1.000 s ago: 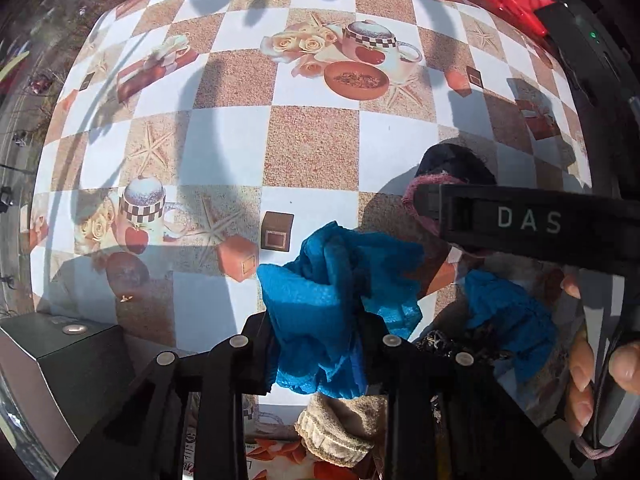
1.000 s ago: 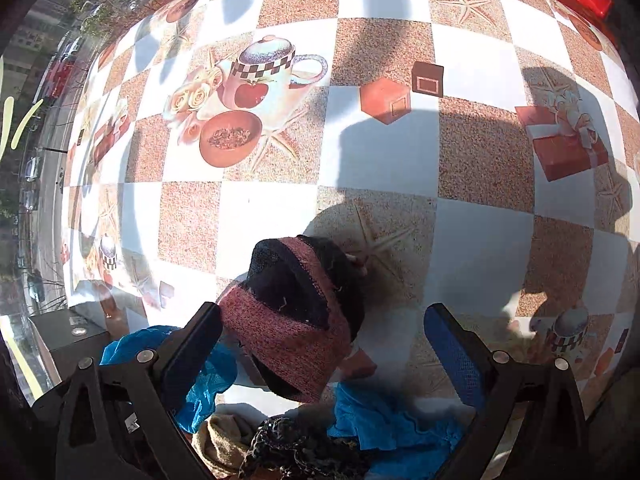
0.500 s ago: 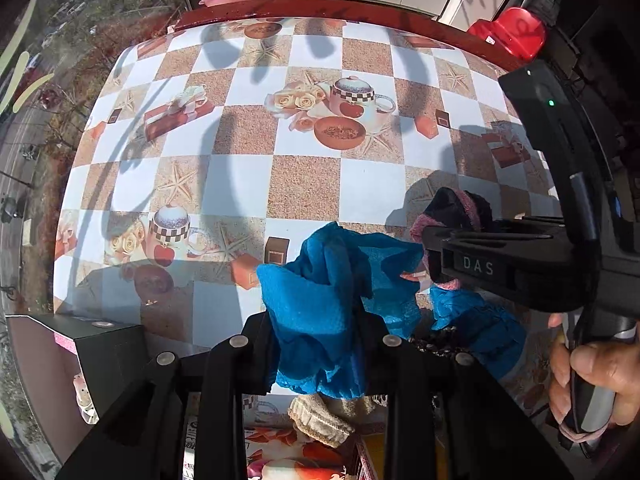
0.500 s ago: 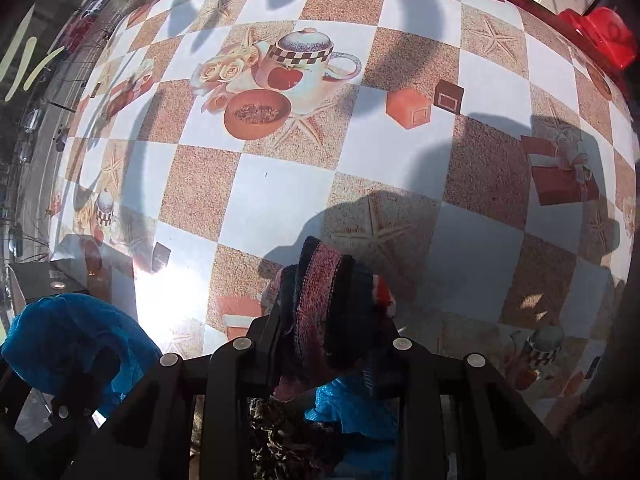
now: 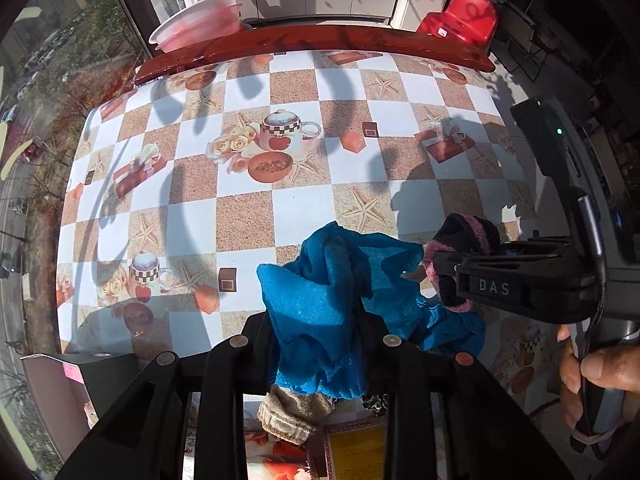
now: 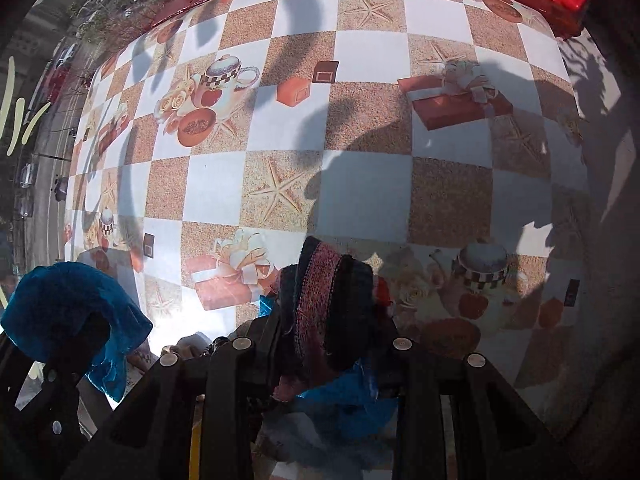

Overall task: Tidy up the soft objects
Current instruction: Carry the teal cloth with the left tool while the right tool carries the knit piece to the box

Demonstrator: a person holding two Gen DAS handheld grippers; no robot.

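**A:** ok what's each hand got rn?

**B:** left gripper (image 5: 316,320) has its fingers closed tight on a crumpled bright-blue fuzzy cloth (image 5: 320,300), bunched up and sticking up/fwd out of the fingers, lifted off the table (image 5: 248,220) w/ the checkered teapot-print cover. Right gripper (image 6: 332,332) is clamped on a black knit hat with a pink-red woven band (image 6: 324,300), also off the table afaict.

**A:** and the rest of the pile?

**B:** sits at the near table edge, below/behind both sets of fingers: another blue cloth (image 5: 440,320) just under the hat, a beige ribbed knit piece (image 5: 292,412) under the left fingers, plus smth dark patterned (image 5: 374,402) beside it, too small to tell.

**A:** so what does the next move hinge on?

**B:** imo the gap btwn the two. Hat hangs just right of the blue cloth, nearly touching in the left cam. Open table lies straight ahead of both. Hat's long axis runs roughly up-down along the fingers. Guessing each goes fwd to its own spot; they'd need to spread apart first or the fabrics snag.
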